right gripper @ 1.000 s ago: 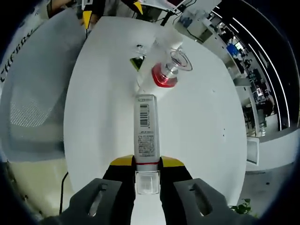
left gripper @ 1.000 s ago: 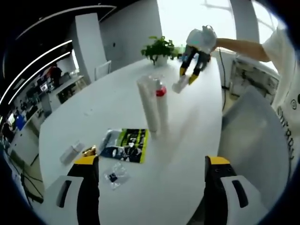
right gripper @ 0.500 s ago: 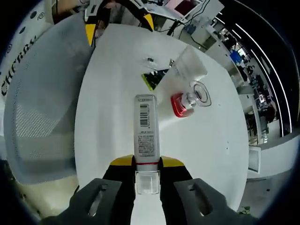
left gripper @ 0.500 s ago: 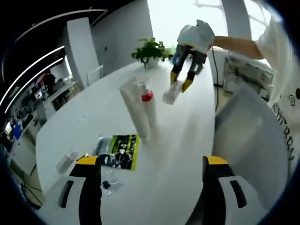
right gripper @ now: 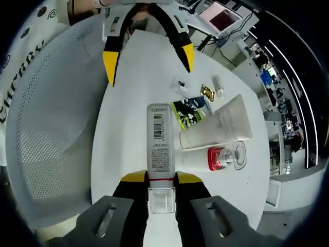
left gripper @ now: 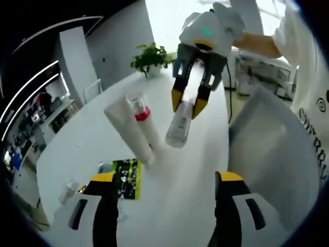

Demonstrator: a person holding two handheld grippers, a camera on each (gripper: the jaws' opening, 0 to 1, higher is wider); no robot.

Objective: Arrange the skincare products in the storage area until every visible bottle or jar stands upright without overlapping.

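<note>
Closer now, my right hand-held gripper (right gripper: 161,181) clamps the slim bottle (right gripper: 160,138) above the worktop (right gripper: 139,92); my left hand-held gripper (left gripper: 164,180) gapes, holding nothing.

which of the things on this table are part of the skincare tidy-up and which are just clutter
Job:
white tube
red-collared bottle
labelled bottle, clamped in the right hand-held gripper

Lying about:
green-and-black packet
small sachets
potted plant
grey chair

A white table (left gripper: 200,170) is carrying a green and black packet (left gripper: 126,177) lying flat, with small clear sachets (right gripper: 179,84) sitting near it. A potted plant (left gripper: 149,58) is standing at the table's far end. A grey mesh chair (right gripper: 49,123) is sitting beside the table.
</note>
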